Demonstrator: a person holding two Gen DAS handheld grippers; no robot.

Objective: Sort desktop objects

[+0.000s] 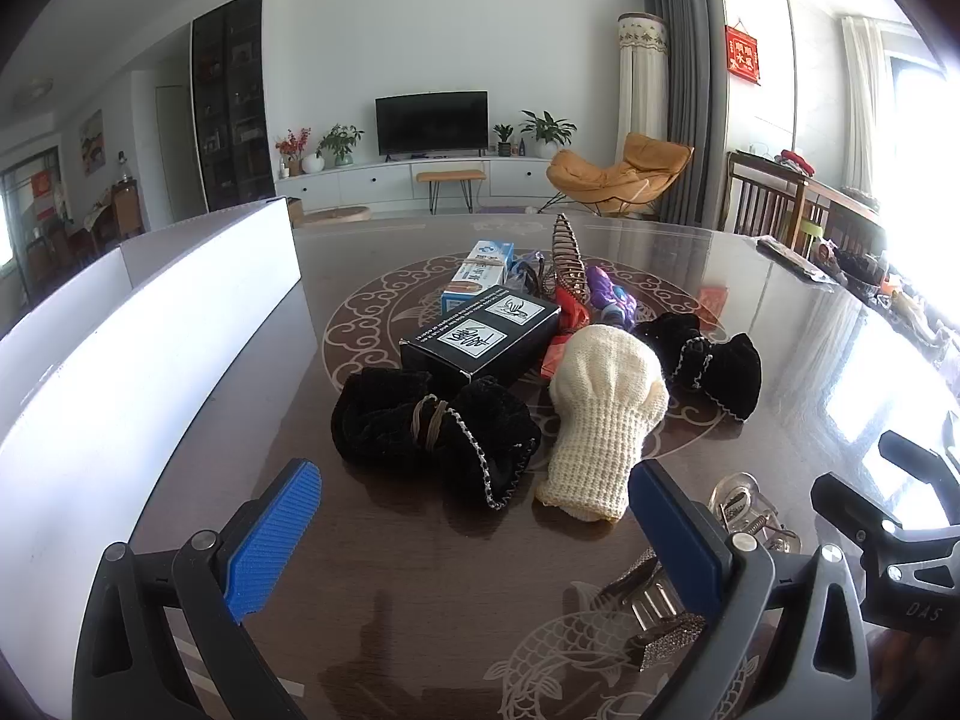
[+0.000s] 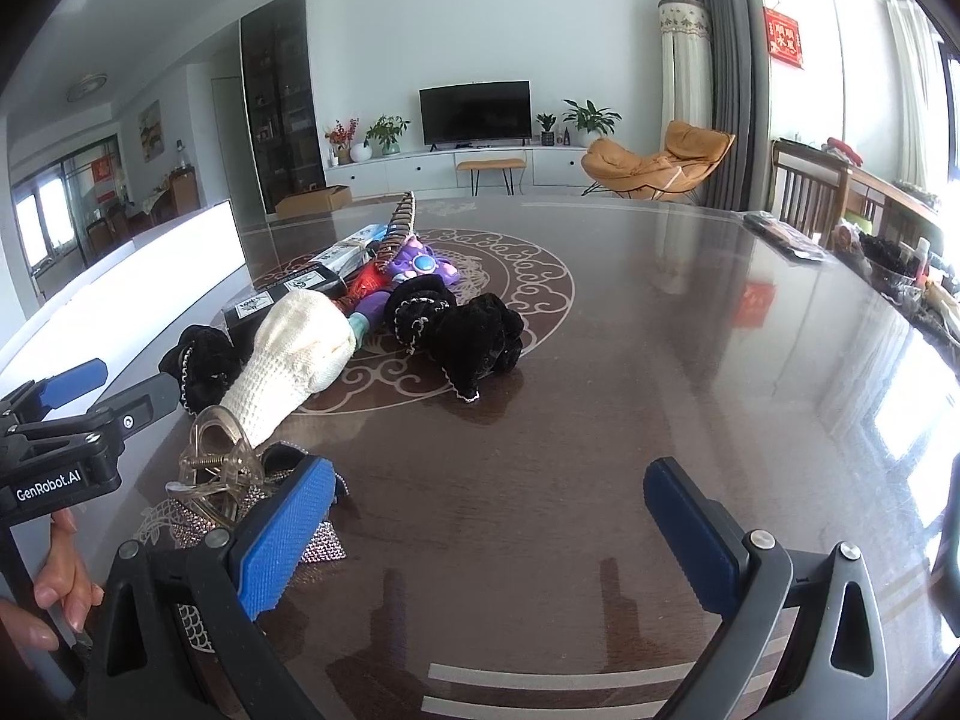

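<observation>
White bin [image 1: 150, 324] runs along the left table edge, divider wall visible at the far end; can't see inside it, contents unknown. Dark glossy table [image 1: 420, 570] with a pale fish and cloud inlay.

The pile sits mid-table, right of the bin. Left to right in the left wrist view: black velvet pouch [image 1: 432, 432] tied with a band, nearest my left fingers; black box [image 1: 480, 339] with white labels behind it, touching; blue-white carton [image 1: 480, 276] further back; cream knit glove [image 1: 600, 414] lying cuff toward me, beside the pouch; brown spiral hair clip [image 1: 567, 264] standing up behind; red wrapper [image 1: 570, 315] under it; purple toy [image 1: 612, 297]; second black velvet pouch [image 1: 714, 360] at the right end of the pile.

Close in, between my two tools: clear claw hair clip [image 1: 744, 510] and rhinestone hair clip [image 1: 660, 618], both flat on the table, partly hidden behind my left gripper's right finger.

Left gripper [image 1: 474, 534] is tilted down at the table, jaws spread wide, nothing between them, pouch and glove just ahead. Right gripper [image 2: 486, 534] has the same tilt, jaws wide apart, only bare table between them, its left finger [image 2: 282, 534] overlapping the rhinestone clip. My left hand [image 2: 57, 588] shows at the left edge, wrapped on the handle.
</observation>
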